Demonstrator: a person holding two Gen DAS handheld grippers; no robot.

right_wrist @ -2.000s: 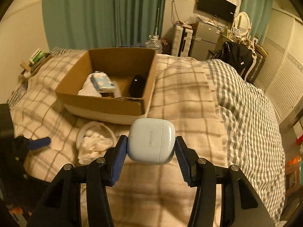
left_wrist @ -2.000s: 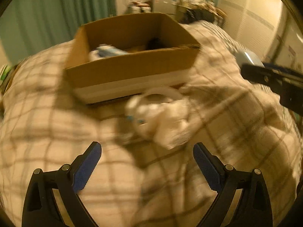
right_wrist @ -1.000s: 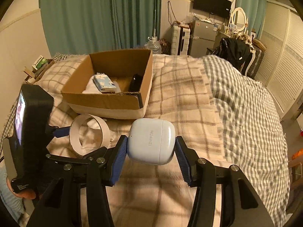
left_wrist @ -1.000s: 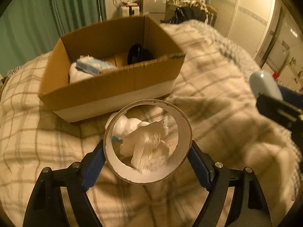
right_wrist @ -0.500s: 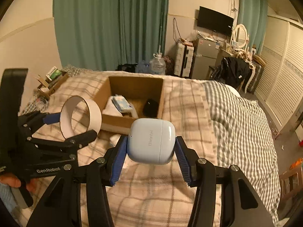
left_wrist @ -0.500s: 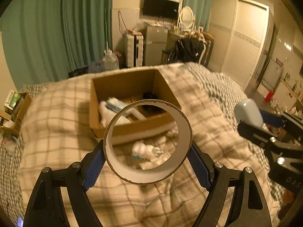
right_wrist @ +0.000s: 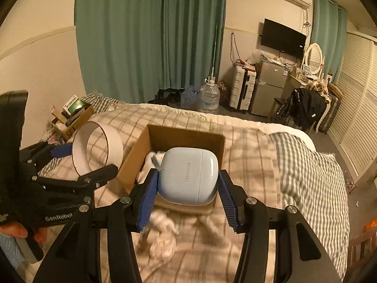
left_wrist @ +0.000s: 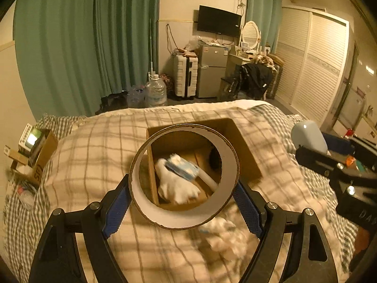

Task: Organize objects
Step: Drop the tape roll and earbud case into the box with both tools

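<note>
On the bed (right_wrist: 247,146), checked blanket: one open cardboard box (right_wrist: 179,136), brown, standing near the middle of the cover. Contents, seen through the ring in the left wrist view: a white cloth (left_wrist: 175,186), a blue and white packet (left_wrist: 183,167) lying on it, and a dark item (left_wrist: 214,159) against the right wall, too blurred to name.

Left gripper (left_wrist: 183,202): closed on a tape ring (left_wrist: 183,179), cardboard outside and white inside, held upright in the air in front of the box. The blue pads press its two sides.

Right gripper (right_wrist: 187,197): closed on an earbud case (right_wrist: 188,175), pale blue, rounded, lettered HUAWEI, held in the air in front of the box. The blue pads grip its left and right faces.

Loose on the blanket, just in front of the box: a crumpled white tissue (right_wrist: 163,233), blurred.

Beyond the bed: green curtains (right_wrist: 150,35), a water bottle (right_wrist: 209,96), a white suitcase (right_wrist: 242,87), a small fridge (right_wrist: 271,87), a wall television (right_wrist: 282,37).
</note>
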